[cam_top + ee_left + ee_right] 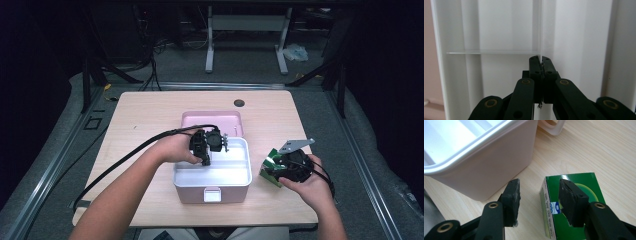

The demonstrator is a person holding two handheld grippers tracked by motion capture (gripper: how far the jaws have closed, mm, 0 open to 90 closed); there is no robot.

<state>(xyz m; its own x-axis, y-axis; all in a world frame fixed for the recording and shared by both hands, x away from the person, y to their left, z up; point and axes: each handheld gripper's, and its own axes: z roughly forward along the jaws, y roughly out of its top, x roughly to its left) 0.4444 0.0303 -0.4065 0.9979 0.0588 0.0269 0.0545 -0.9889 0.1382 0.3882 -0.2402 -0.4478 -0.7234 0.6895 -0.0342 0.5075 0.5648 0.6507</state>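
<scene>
Here the left tool (541, 62) sits inside the open pink box (212, 192), its jaws clenched on a thin clear divider (541, 30) that stands upright in the white interior; a second clear divider (491, 52) meets it crosswise. The box rests in the middle of the table (150, 115), lid (212, 121) tipped back. To its right, the right tool (539, 195) is half released beside a green carton (574, 195) lying on the table just beside the box; one jaw lies over the carton, the other on its near side.

The green box's (574, 207) small label is unreadable.
</scene>
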